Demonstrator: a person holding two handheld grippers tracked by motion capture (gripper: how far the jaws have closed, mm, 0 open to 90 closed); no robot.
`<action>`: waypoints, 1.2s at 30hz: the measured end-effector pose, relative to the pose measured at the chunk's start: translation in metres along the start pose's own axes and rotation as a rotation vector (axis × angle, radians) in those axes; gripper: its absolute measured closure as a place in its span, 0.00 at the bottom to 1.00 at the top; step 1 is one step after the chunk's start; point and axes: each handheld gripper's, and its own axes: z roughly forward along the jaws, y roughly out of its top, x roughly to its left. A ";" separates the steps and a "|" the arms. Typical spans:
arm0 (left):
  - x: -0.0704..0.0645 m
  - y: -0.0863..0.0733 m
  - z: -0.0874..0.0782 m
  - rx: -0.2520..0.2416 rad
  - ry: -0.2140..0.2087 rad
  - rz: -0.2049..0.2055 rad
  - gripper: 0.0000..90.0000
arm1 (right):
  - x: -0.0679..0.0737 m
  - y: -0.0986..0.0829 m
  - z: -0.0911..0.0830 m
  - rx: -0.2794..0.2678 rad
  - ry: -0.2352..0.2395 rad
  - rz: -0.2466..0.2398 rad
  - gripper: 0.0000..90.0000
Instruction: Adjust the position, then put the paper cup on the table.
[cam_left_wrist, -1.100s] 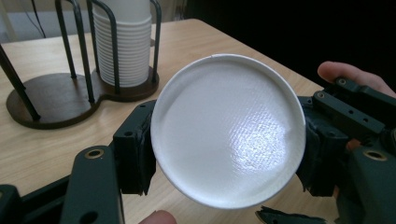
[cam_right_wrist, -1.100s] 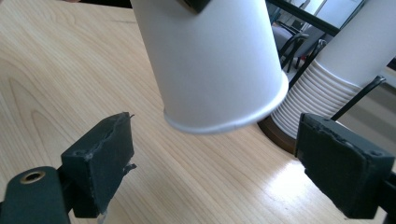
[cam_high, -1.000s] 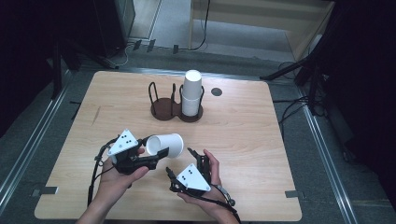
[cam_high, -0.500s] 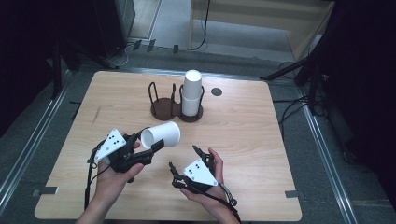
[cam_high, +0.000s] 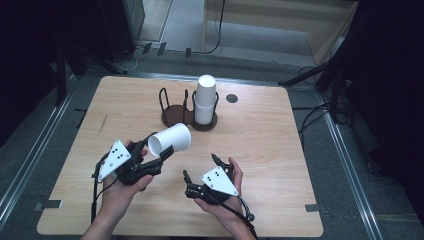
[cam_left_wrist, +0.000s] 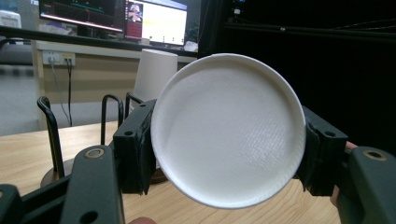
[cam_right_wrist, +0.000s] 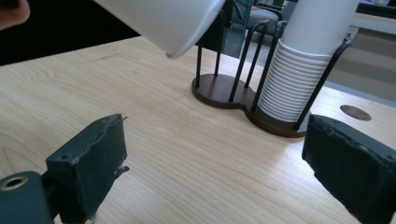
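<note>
Cup (cam_high: 170, 141): white paper, held on its side between the jaws of the left gripper (cam_high: 150, 161), clear of the table (cam_high: 280, 150). In the left gripper view the cup's round base (cam_left_wrist: 228, 128) faces the camera, pinched at both flanks by the black pads (cam_left_wrist: 135, 147).

Change noted: over the last second the cup has been carried up and away from the person, toward the holder (cam_high: 189, 111), and its mouth has been swung from pointing right to pointing at the holder. The left hand (cam_high: 120, 187) has been shifted left and back.

Right gripper (cam_high: 200, 167): jaws spread wide, nothing between them; moved only slightly, kept low over the table's near side.

Stack (cam_high: 205, 99): nested cups standing in the holder's right bay; left bay empty.

Judgement: the cup is taken to be mid-transfer to the holder; it must be turned upright or inverted before seating.
</note>
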 end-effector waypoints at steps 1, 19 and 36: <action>-0.001 -0.001 0.001 -0.008 0.001 0.006 0.37 | -0.002 0.001 -0.001 -0.008 -0.004 0.005 0.08; 0.001 -0.004 0.002 -0.049 -0.003 0.026 0.38 | -0.011 0.021 -0.012 -0.053 0.022 0.241 0.17; 0.002 -0.010 0.005 -0.061 -0.008 0.018 0.38 | -0.013 0.042 -0.012 -0.015 0.017 0.477 0.01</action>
